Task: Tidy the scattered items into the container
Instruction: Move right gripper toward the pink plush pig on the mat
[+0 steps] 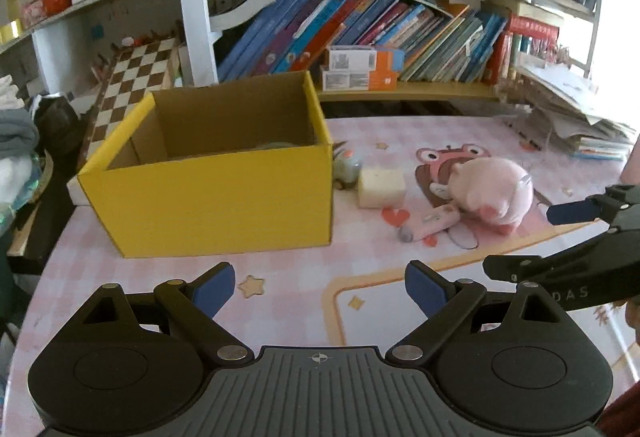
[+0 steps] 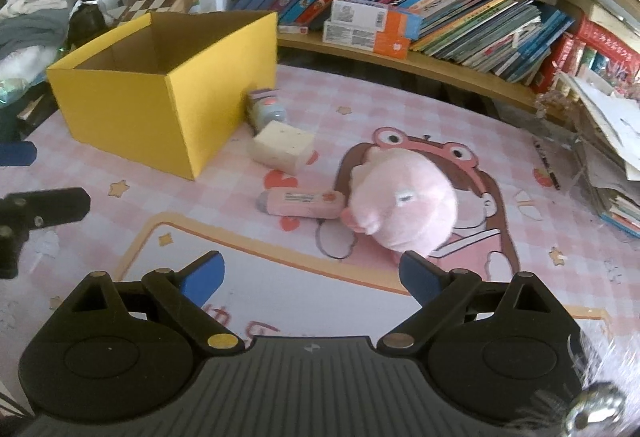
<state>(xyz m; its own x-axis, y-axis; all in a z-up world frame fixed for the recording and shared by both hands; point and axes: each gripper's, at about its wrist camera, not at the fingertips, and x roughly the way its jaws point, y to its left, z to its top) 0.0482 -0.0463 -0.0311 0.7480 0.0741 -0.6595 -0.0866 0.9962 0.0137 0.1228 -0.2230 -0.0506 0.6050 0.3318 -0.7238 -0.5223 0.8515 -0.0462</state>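
Note:
A yellow cardboard box [image 1: 208, 197] [image 2: 160, 105] stands open on the pink table mat, with something pale just visible inside in the left wrist view. To its right lie a small grey-green toy [image 1: 347, 164] [image 2: 267, 109], a cream sponge block [image 1: 381, 187] [image 2: 282, 147], a pink tube-shaped item [image 1: 430, 223] [image 2: 302, 203] and a pink plush [image 1: 494, 195] [image 2: 402, 203]. My left gripper [image 1: 320, 287] is open and empty, in front of the box. My right gripper [image 2: 312, 275] is open and empty, close in front of the plush; it also shows in the left wrist view [image 1: 560, 237].
A bookshelf with leaning books [image 1: 360, 33] and two orange-white cartons [image 2: 372, 25] runs behind the table. A stack of papers and books [image 2: 608, 141] sits at the right edge. A chessboard [image 1: 132, 85] leans behind the box. Clothes pile at far left [image 1: 16, 141].

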